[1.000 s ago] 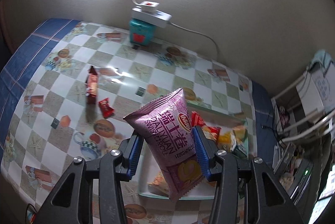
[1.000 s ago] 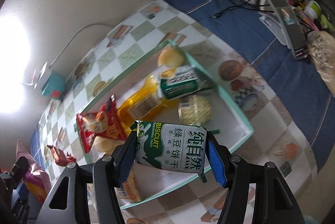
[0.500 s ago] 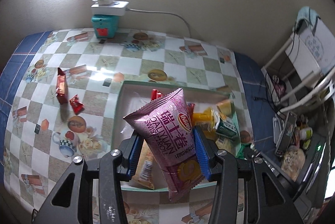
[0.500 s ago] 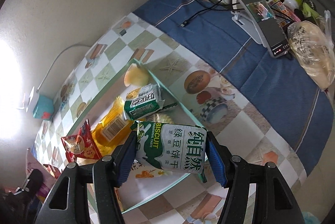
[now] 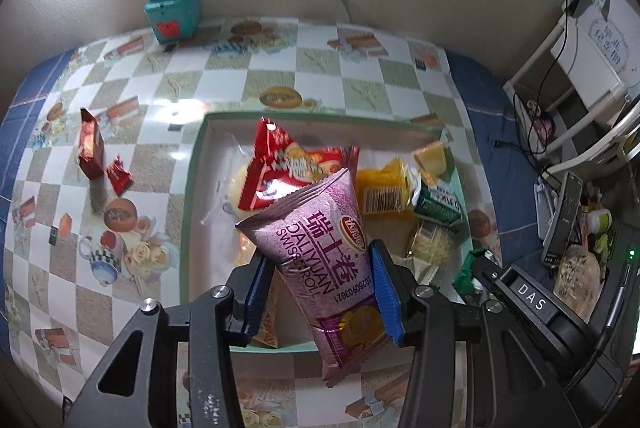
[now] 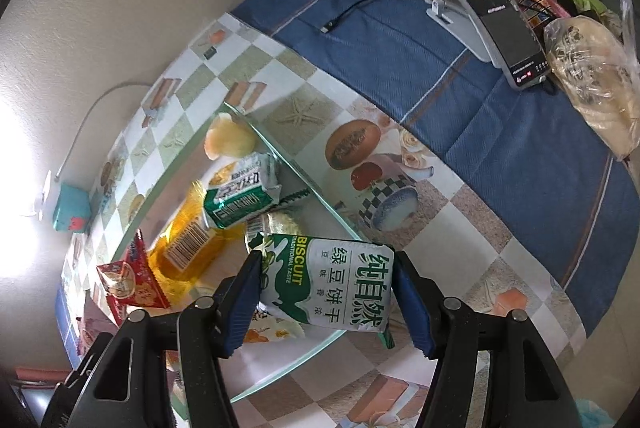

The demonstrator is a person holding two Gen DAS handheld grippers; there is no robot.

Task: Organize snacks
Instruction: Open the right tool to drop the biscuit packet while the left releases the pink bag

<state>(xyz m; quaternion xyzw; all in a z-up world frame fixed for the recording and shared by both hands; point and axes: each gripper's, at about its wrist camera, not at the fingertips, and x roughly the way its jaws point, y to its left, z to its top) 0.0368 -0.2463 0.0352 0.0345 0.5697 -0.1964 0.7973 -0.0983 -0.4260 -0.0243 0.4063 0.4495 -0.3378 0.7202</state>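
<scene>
My left gripper [image 5: 320, 288] is shut on a purple Swiss roll packet [image 5: 320, 252] and holds it above the near edge of a pale green tray [image 5: 192, 195]. The tray holds a red snack bag [image 5: 288, 167], a yellow packet [image 5: 380, 191], a green biscuit pack [image 5: 436, 203] and other snacks. My right gripper [image 6: 326, 292] is shut on a green and white biscuit packet [image 6: 332, 284] above the same tray [image 6: 316, 195], near its right side. The right gripper's black body [image 5: 532, 304] shows at the lower right of the left wrist view.
Two small red packets [image 5: 91, 147] [image 5: 119, 175] lie on the checked tablecloth left of the tray. A teal box with a white power strip [image 5: 173, 9] stands by the wall. A phone on a stand [image 6: 492, 15], a cable and a bagged bun [image 6: 592, 79] lie on the blue cloth at right.
Both grippers, packets still gripped, have moved over the tray. The left one came in from the table's left side; the right one shifted toward the tray's right edge.
</scene>
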